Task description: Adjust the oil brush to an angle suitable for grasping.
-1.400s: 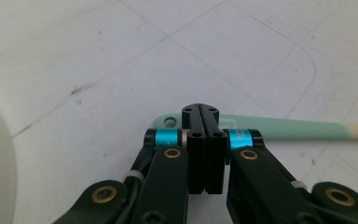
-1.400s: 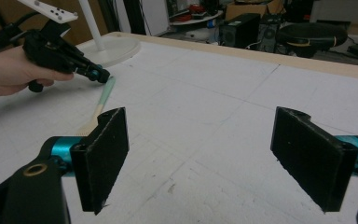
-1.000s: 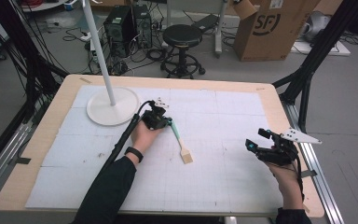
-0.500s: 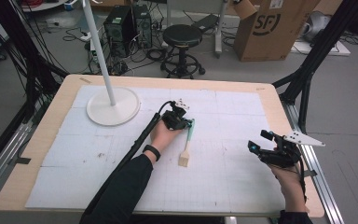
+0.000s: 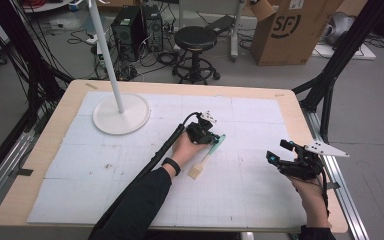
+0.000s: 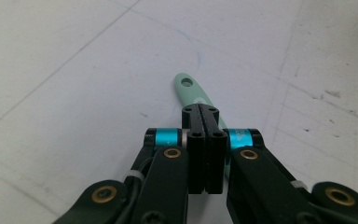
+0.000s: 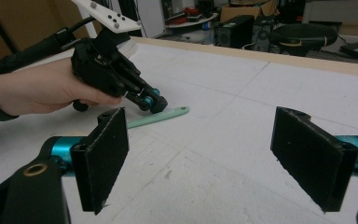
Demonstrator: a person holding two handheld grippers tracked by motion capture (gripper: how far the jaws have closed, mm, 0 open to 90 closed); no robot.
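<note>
Mint-green plastic handle, pale bristle head: one brush (image 5: 207, 157), lying flat on the white gridded mat (image 5: 260, 200) near the middle of the table (image 5: 45, 150).

Long axis: in the high view it runs on a diagonal, the bristle head toward the person and slightly left, the handle tip with its hanging hole away and to the right. In the left gripper view the holed tip (image 6: 186, 84) points straight ahead, beyond the jaws, so handle and gripper lie nearly in line.

Left gripper (image 5: 211, 136): jaws fully together, the two black pads (image 6: 204, 140) meeting with no gap. They sit over the upper handle; the green shaft emerges from beneath them. Whether the closed tips press on the handle or merely sit over it cannot be told. In the right gripper view the same closed tip (image 7: 156, 105) stands just above the handle (image 7: 161, 116), touching or nearly so.

Right gripper (image 5: 280, 160): jaws wide apart, nothing between them, held near the table's right edge, well apart from the brush.

Nearer hand: the left, by a clear margin. Judgement: any pick-up falls to the left gripper, which would need to open its jaws and straddle the handle across its width.

Also present: white lamp base (image 5: 121, 114) at the far left of the mat, clear of the work.
</note>
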